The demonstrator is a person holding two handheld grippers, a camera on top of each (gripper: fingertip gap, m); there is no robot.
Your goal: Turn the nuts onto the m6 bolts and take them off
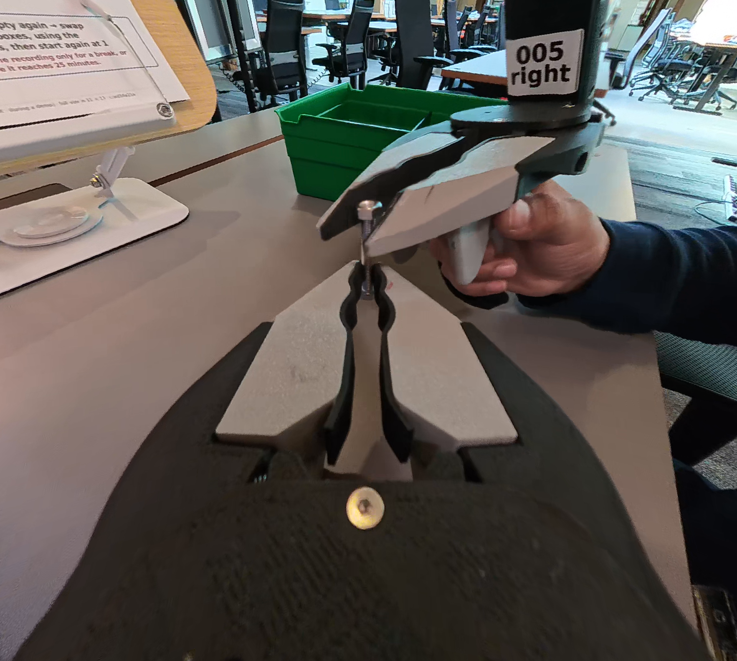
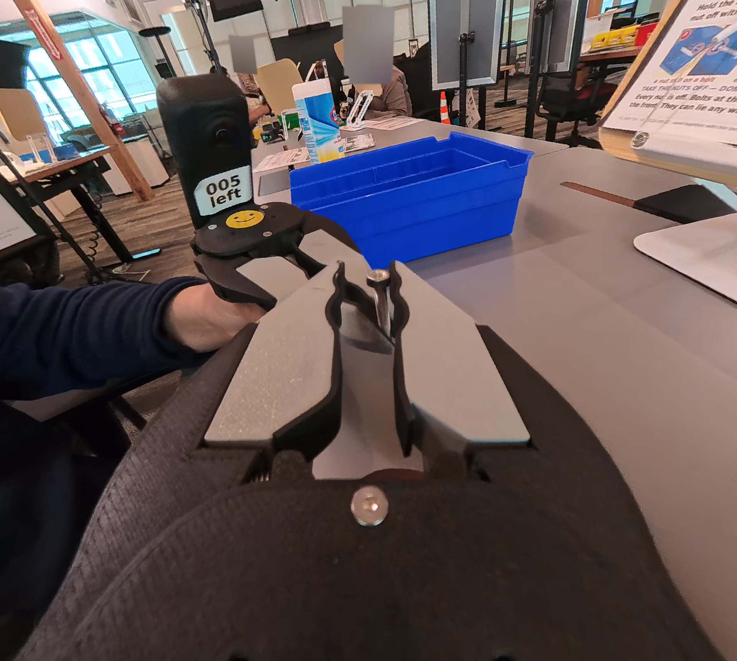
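a: far left in the left wrist view, a tilted instruction sheet (image 1: 75, 40) sits on a white stand (image 1: 95, 203). it carries printed lines, some in red.

b: further right there's a green bin (image 1: 339, 151) on the grey table (image 1: 139, 303). the right wrist view shows no green bin. it has a blue bin (image 2: 406, 199) instead, with a wipes canister (image 2: 317, 119) behind it.

a: and the bolt (image 1: 366, 243)?

b: it stands upright above the table, mid-frame. the left gripper (image 1: 367, 283) is clenched on the lower threaded end, where something nut-like seems to sit between the tips. i can't make it out clearly.

a: the right gripper (image 1: 369, 227) comes in from the right, a hand (image 1: 534, 247) on its trigger. its fingers close around the shank just under the head.

b: from its own camera the right gripper (image 2: 365, 303) looks less tight. the bolt (image 2: 381, 299) rests against the right-hand finger, and the other finger stands slightly off it. only this view shows the socket in the bolt head.

a: labels?

b: each gripper's camera post bears a white sticker with a number and a side word. the left gripper (image 2: 339, 307), seen from the right wrist view, also has a yellow smiley sticker (image 2: 244, 219). far right, a second instruction sheet (image 2: 686, 56) shows with a picture on it.
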